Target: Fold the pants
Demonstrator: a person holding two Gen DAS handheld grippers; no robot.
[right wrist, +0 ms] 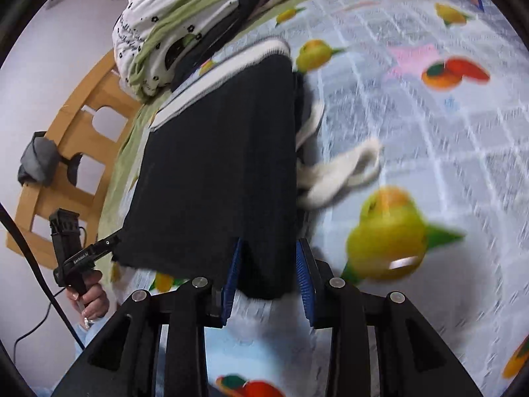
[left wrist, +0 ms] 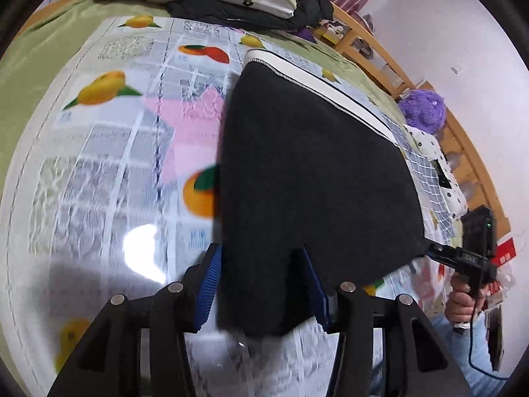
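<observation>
We hold the black pants by their near edge, one corner between the jaws of the left gripper, the other between the jaws of the right gripper; both sets look partly closed on the cloth. Ahead of the jaws the pants stretch over the bed cover. We should carry both corners forward evenly, keeping the edge taut, and watch the loose white drawstring.

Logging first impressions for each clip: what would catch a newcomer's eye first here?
The black pants with a white waistband fill the middle of both views, each near corner between blue-padded tongs, left and right. Beneath them lies a glossy cloth printed with bright oranges and lemons. A white drawstring trails off the pants' edge in the right view.
</observation>
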